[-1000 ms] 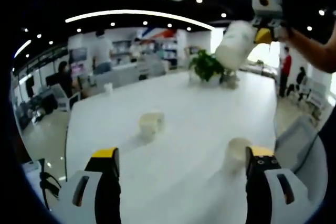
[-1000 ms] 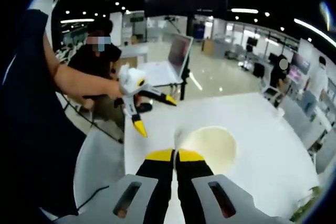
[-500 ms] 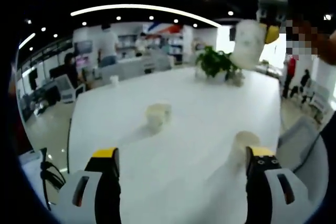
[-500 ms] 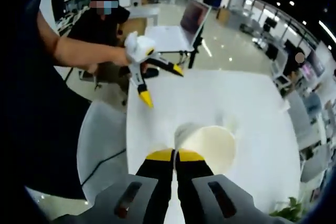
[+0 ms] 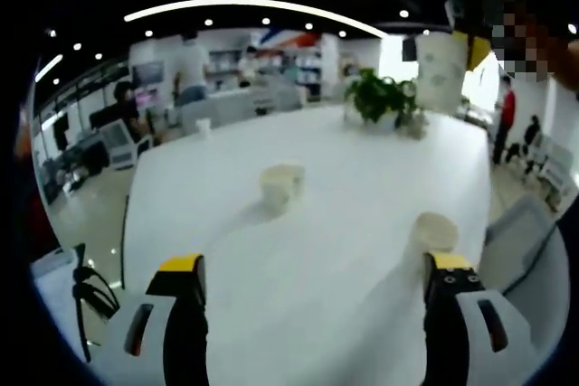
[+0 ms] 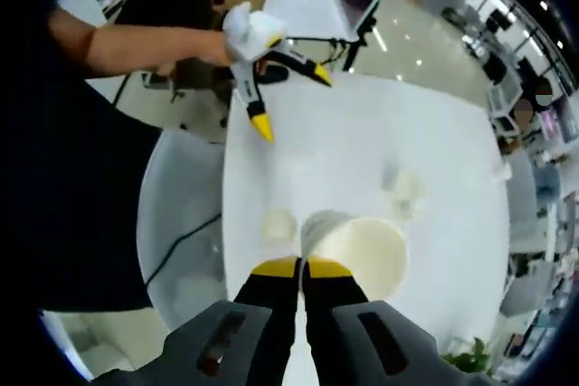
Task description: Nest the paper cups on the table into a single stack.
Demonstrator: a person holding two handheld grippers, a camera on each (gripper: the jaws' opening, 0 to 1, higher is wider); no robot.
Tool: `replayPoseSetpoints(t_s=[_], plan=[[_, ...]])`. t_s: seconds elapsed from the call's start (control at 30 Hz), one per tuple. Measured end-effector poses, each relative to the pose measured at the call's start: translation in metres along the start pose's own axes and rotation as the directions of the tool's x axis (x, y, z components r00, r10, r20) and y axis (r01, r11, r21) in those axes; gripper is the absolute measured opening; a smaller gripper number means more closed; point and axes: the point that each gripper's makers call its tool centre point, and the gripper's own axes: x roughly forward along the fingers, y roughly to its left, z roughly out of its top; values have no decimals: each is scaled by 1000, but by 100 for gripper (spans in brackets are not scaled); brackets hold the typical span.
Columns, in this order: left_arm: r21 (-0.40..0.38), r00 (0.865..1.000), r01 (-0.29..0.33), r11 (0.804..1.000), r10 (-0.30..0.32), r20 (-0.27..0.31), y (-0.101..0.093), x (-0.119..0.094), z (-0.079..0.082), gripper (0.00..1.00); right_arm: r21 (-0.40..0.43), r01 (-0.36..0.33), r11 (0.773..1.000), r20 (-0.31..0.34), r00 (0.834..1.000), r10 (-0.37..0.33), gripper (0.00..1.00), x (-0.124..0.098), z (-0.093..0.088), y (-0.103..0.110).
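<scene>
R gripper [image 6: 302, 268] jaws pinched tight on rim of a paper cup [image 6: 362, 255], held high above the white table [image 6: 344, 151] — mouth of cup faces camera. In left gripper view the held cup shows upper right, well above the table. L gripper [image 5: 317, 268] jaws wide apart, nothing between them; low over table nr its edge. Two cups on table: one [image 5: 280, 185] mid-table, lying on its side, the other [image 5: 435, 231] just beside L gripper's right jaw tip. Potted plant [image 5: 380, 99] at far end.
</scene>
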Motion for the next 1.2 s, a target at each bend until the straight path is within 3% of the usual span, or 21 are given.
replayPoseSetpoints(t_s=[0.23, 0.4, 0.87, 1.2], plan=[[-10, 1000, -4, 1000, 4, -1, 2, 0, -3, 98, 2, -9, 1000, -23, 1000, 9, 0, -1, -1, 1], [-14, 999, -5, 1000, 5, -40, 2, 1, -12, 98, -10, -7, 1000, -49, 999, 6, 0, -1, -2, 3], [-5, 999, 1, 1000, -1, -34, 3, 2, -6, 98, -29, -15, 999, -58, 998, 13, 0, 2, 3, 5], [-14, 999, 8, 1000, -8, -48, 3, 2, -11, 98, -21, -27, 999, -77, 997, 25, 0, 20, -5, 8]])
